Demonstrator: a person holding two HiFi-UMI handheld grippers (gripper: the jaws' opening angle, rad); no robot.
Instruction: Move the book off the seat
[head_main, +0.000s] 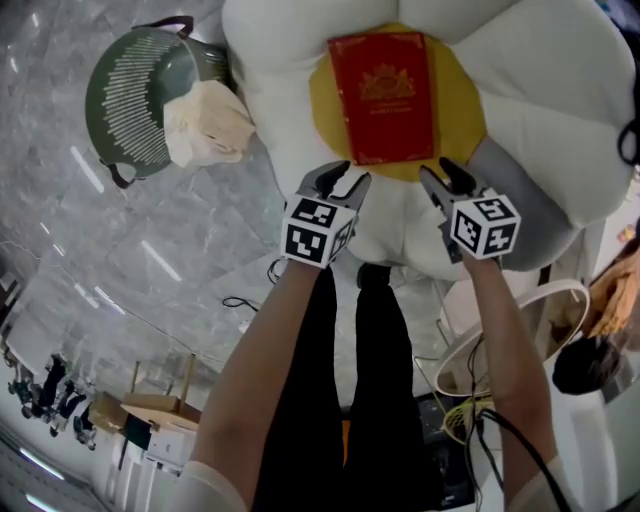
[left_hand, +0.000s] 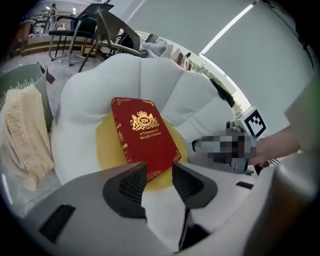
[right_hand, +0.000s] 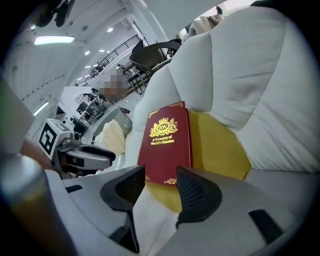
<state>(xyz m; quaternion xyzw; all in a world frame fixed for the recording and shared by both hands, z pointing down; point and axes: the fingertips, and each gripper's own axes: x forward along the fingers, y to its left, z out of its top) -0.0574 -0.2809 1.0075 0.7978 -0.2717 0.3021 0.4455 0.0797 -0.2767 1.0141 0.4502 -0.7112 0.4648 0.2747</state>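
Book (head_main: 381, 95): red hard cover with a gold crest, lying flat and face up.
Book location: on the yellow centre (head_main: 462, 100) of the seat, with its near short edge toward both grippers.
Seat (head_main: 545, 90): white and padded, with petal-shaped lobes around the yellow centre; it carries the book and nothing else.
Left gripper (head_main: 346, 178): its 2 jaws stand moderately apart with nothing between the pads.
Left gripper position: just beside the book's near left corner. In the left gripper view, the book (left_hand: 145, 137) lies beyond the gap of the left gripper (left_hand: 159, 172), clear of the pads.
Right gripper (head_main: 440, 172): its 2 jaws stand moderately apart and hold nothing.
Right gripper position: just beside the book's near right corner. In the right gripper view, the book (right_hand: 166, 142) lies ahead of the right gripper (right_hand: 161, 177), with no contact.
Marker cubes: 1 on each gripper, left (head_main: 318, 232) and right (head_main: 484, 224).
Basket (head_main: 125, 100): green and slotted, on the floor to the left of the seat.
Cloth (head_main: 208, 122): cream, bunched over the basket rim on the seat side.
Floor (head_main: 120, 270): grey marble tiles.
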